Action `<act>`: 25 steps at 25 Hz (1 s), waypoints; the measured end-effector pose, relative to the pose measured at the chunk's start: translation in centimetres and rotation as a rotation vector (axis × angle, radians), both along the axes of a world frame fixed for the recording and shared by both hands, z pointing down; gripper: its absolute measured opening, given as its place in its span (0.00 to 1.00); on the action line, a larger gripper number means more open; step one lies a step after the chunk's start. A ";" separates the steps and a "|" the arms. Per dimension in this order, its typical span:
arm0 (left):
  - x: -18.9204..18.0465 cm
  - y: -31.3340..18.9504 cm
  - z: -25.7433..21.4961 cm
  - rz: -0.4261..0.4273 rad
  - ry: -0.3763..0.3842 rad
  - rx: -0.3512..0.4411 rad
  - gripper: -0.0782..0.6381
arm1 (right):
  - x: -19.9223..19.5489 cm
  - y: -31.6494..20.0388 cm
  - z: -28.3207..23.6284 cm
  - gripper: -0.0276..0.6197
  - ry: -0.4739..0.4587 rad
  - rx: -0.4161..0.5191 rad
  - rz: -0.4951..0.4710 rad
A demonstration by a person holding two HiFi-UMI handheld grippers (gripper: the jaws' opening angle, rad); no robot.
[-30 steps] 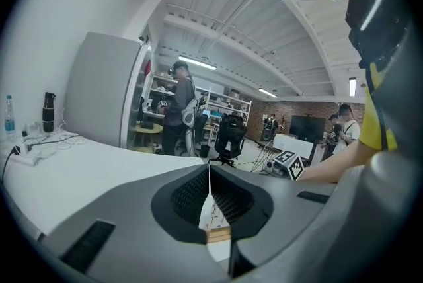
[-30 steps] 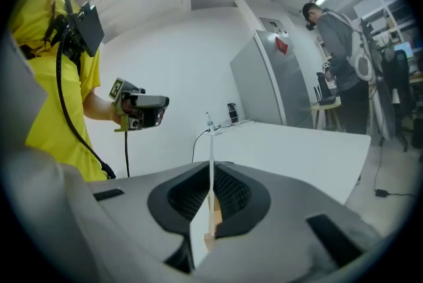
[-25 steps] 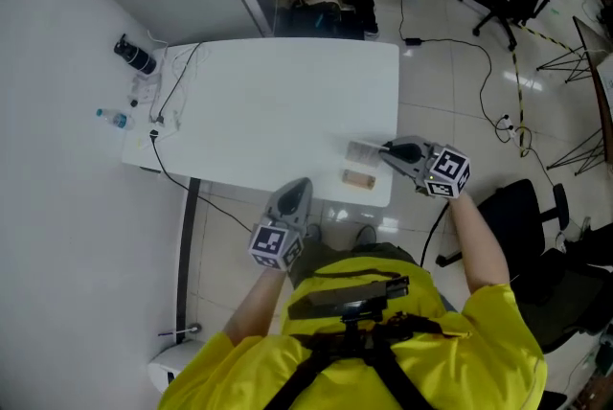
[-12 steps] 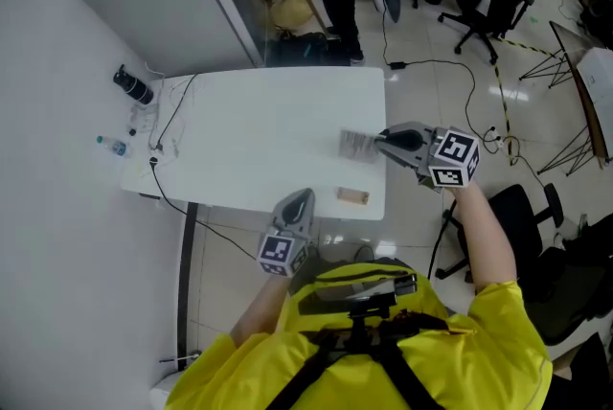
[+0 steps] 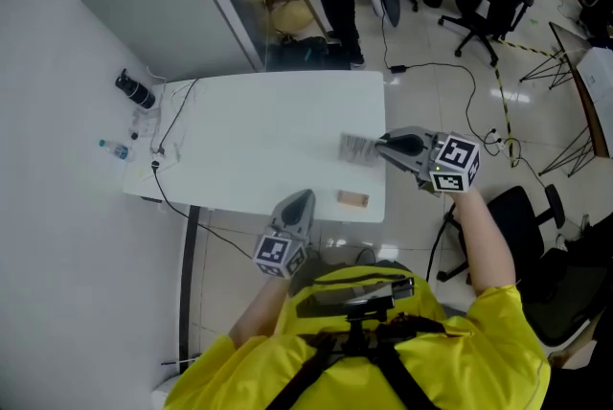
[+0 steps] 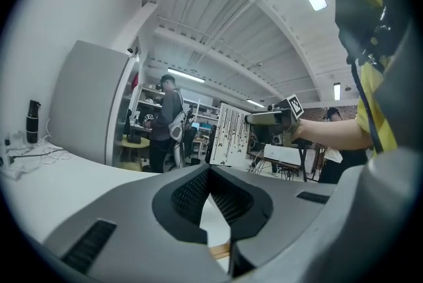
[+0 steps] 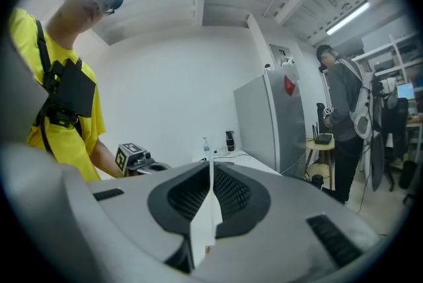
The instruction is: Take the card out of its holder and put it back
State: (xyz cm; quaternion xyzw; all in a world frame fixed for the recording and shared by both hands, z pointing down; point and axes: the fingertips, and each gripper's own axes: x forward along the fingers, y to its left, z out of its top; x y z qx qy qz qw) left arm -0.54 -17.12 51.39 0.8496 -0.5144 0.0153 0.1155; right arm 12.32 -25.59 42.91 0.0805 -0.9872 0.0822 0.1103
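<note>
- Gripping the card (image 5: pixel 358 148) edge-on, the right gripper (image 5: pixel 385 148) has its jaws clenched on it, centre right, over the white table (image 5: pixel 259 130).
- Wooden holder (image 5: pixel 351 198) lies on the table just below the card.
- Left gripper (image 5: pixel 300 199), lower centre, has its jaws clenched, empty.

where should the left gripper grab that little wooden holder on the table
Probably across the narrow width of the wooden holder, near its left end, coming over the near table edge beside the left gripper. It lies flat, long side along that edge; jaws must open first.
</note>
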 end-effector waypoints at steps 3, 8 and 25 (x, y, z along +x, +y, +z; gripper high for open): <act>0.0 -0.2 0.2 -0.003 -0.012 -0.008 0.11 | 0.0 -0.1 -0.2 0.07 -0.004 0.004 0.000; 0.1 -0.1 0.8 -0.007 0.002 -0.036 0.11 | -0.1 0.0 -0.3 0.07 -0.007 0.006 -0.004; -2.1 0.7 2.3 -0.083 -0.032 -0.086 0.11 | -0.7 0.8 5.8 0.07 0.060 -0.025 -0.018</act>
